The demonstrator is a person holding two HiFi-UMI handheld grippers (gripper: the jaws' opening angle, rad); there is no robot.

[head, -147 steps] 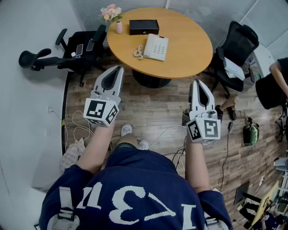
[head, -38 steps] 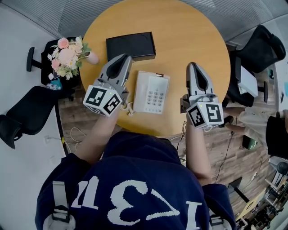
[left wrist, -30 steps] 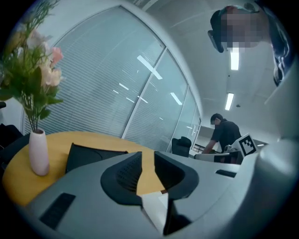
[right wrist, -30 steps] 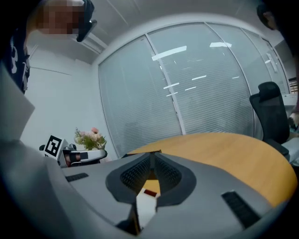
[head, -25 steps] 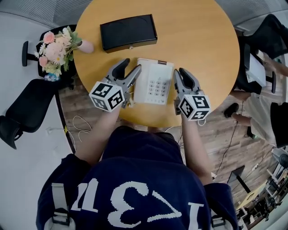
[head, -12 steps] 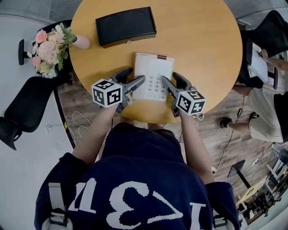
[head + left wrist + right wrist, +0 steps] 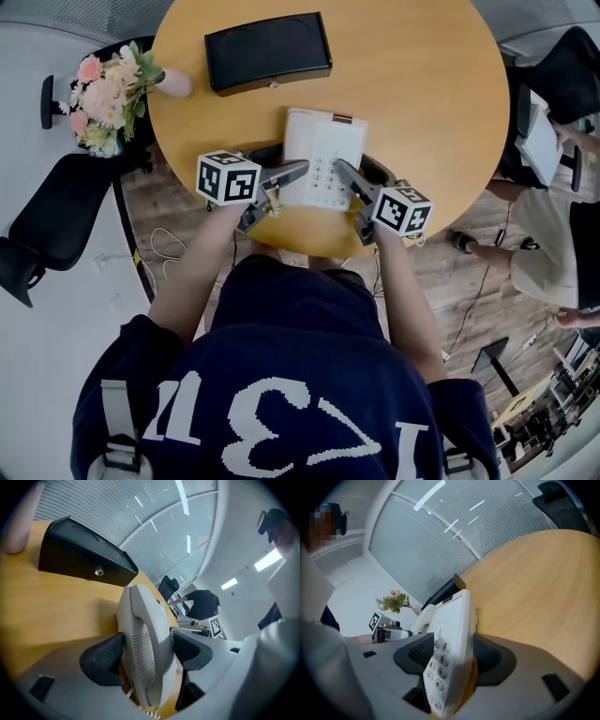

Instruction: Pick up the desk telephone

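Note:
The white desk telephone (image 7: pixel 323 150) lies flat on the round wooden table (image 7: pixel 422 84), near its front edge. My left gripper (image 7: pixel 281 161) straddles the phone's left side. In the left gripper view the handset (image 7: pixel 145 634) stands between the dark pads (image 7: pixel 101 660), and the jaws are opening. My right gripper (image 7: pixel 361 171) straddles the phone's right side. There the keypad edge (image 7: pixel 447 639) sits between the jaws, which are opening, with a sliver of table showing beside the right pad (image 7: pixel 487 656).
A black box (image 7: pixel 268 52) lies behind the phone. A pink vase of flowers (image 7: pixel 108 80) stands at the table's left rim. The coiled cord (image 7: pixel 269 199) hangs by the left gripper. Black office chairs (image 7: pixel 47 220) stand on the left and right, and a person (image 7: pixel 553 253) at the right.
Both grippers have come down and inward from beside the phone to its near corners. Their jaws have spread wide and now stand round the phone's two side edges.

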